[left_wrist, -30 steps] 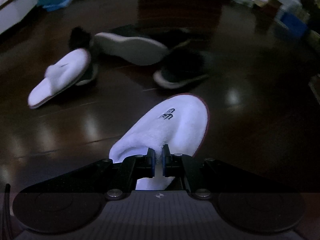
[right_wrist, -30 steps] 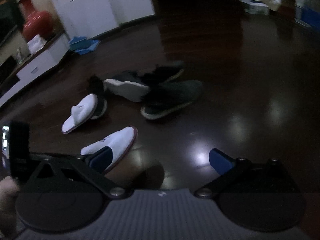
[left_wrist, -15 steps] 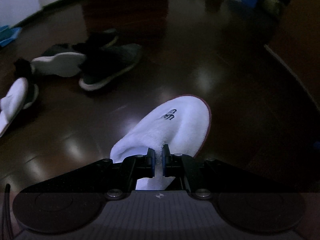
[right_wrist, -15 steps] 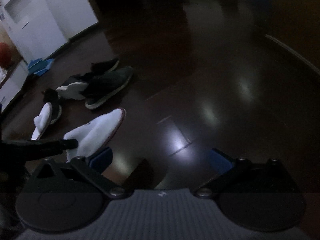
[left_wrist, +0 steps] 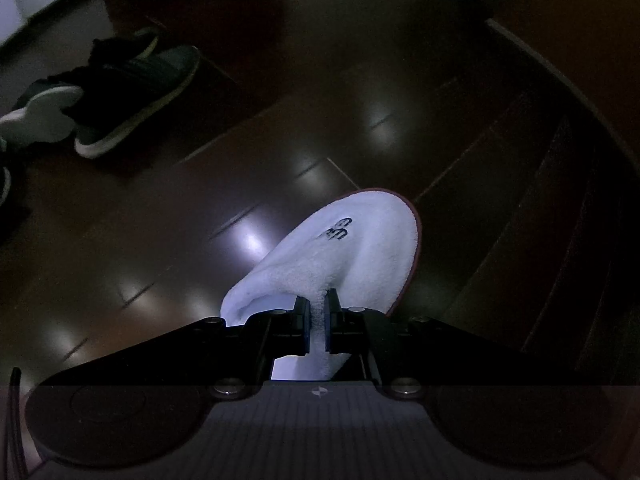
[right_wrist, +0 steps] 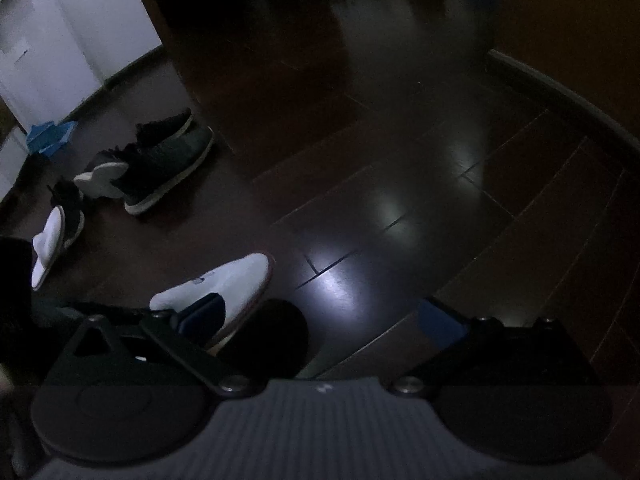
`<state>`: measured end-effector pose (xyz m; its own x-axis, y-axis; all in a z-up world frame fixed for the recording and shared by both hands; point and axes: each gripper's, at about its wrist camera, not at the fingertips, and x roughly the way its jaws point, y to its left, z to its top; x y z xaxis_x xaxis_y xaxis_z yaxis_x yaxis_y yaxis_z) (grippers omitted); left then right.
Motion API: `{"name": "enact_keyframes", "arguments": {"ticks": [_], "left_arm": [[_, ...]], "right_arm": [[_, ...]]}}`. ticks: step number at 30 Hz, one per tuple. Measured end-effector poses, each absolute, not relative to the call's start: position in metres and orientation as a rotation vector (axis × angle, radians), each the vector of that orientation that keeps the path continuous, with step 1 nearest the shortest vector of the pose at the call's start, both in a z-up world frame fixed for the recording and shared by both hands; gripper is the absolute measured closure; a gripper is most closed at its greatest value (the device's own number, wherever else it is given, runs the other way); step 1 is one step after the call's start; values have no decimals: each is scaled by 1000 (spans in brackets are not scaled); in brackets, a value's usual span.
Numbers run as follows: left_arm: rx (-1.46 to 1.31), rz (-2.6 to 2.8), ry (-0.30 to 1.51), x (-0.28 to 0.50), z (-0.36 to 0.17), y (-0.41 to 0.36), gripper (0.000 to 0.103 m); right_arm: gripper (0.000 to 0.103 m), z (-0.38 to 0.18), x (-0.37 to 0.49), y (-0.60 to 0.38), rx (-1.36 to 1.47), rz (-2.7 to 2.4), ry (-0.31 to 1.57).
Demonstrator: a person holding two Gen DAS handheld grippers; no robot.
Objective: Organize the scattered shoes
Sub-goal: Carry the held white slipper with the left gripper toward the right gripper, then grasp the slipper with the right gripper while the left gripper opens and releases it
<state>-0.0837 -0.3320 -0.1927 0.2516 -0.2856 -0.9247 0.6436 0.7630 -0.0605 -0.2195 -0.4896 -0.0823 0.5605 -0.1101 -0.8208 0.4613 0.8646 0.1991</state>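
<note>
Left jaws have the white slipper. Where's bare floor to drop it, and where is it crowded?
Bare dark floor runs from the held white slipper out to the baseboard on the right. Crowded: the far left, where the dark sneakers overlap and the other white slipper lies beside them. The right gripper is open.

We see the slipper (left_wrist: 344, 252) directly ahead of the left gripper (left_wrist: 316, 326), its rear edge pinched between the fingers, above the floor (left_wrist: 280, 128). Far to its left lies a sneaker (left_wrist: 136, 92), with other shoes piled beside it. From the right gripper (right_wrist: 320, 316), a second slipper (right_wrist: 50, 240) lies at far left, near that sneaker pile.
</note>
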Motion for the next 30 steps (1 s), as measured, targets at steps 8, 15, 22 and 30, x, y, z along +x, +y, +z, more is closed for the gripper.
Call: {"name": "enact_keyframes", "arguments": {"ticks": [8, 15, 22, 30], "left_arm": [[390, -663, 1187, -93, -217, -332, 93], [410, -677, 1200, -104, -227, -325, 84], [385, -681, 1192, -101, -225, -314, 58], [312, -513, 1187, -57, -212, -258, 39]], "right_arm": [[0, -93, -217, -483, 307, -324, 948], [0, -98, -213, -476, 245, -294, 965], [0, -104, -211, -471, 183, -251, 974], [0, -129, -197, -440, -27, -55, 970]]}}
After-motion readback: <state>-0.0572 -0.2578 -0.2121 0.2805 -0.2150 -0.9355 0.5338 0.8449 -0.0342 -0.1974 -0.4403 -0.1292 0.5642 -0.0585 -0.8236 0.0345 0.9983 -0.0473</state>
